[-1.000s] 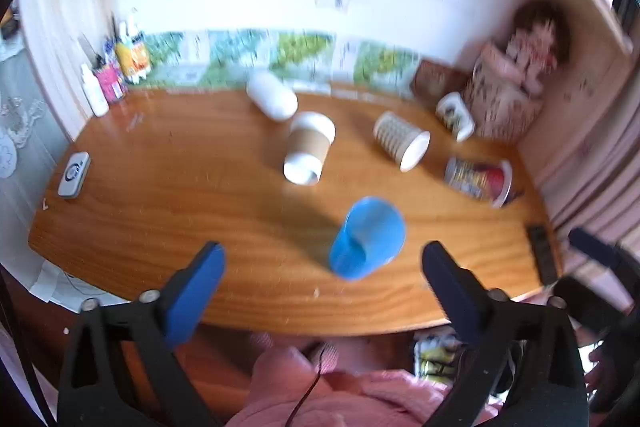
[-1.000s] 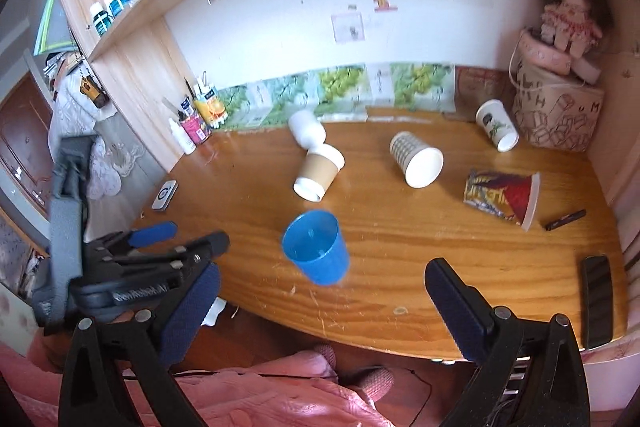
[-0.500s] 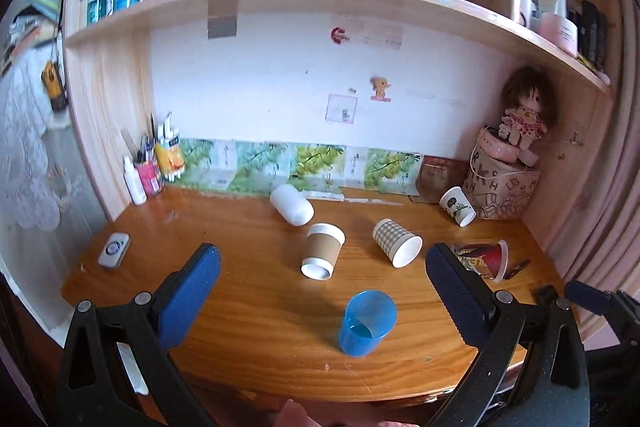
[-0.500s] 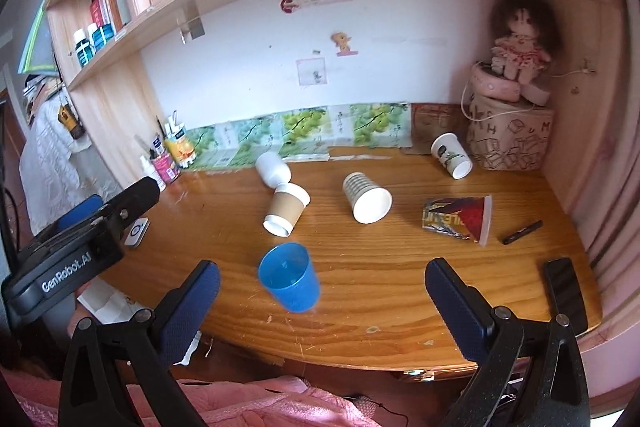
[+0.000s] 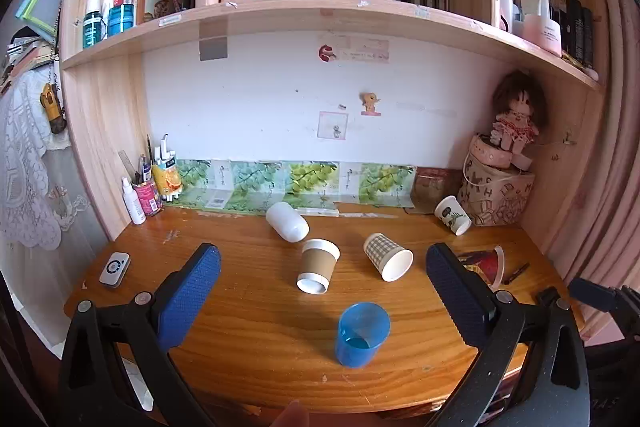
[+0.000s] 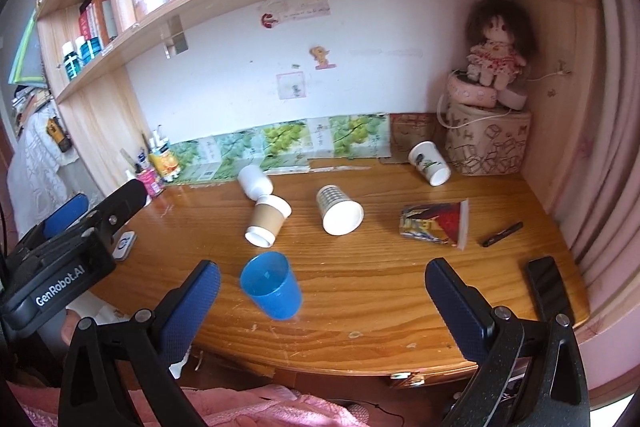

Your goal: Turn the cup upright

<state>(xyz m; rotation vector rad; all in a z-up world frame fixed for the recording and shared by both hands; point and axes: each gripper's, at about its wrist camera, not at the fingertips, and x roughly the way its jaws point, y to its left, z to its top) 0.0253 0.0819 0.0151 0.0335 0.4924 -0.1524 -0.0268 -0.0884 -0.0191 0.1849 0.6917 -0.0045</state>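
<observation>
state: blue cup (image 5: 362,334) stands mouth-up near the bench (image 5: 248,323) front edge; five cups lie tipped behind | claws: left claw (image 5: 320,301) and right claw (image 6: 322,301) spread, empty, off the bench | step: pick brown-sleeved cup (image 5: 318,265) | tip: pinch mid-sleeve, swing base down.

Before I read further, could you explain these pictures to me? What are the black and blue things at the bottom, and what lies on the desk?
They are hand-held tongs, one in each hand of a person; no robot arm. A camera on each looks along its fingers. One picture comes from the left tongs, the other from the right tongs. Both are open and hold nothing. On the wooden desk a blue cup stands upright. Behind it five cups lie on their sides, among them a brown paper cup and a checked cup.
</observation>
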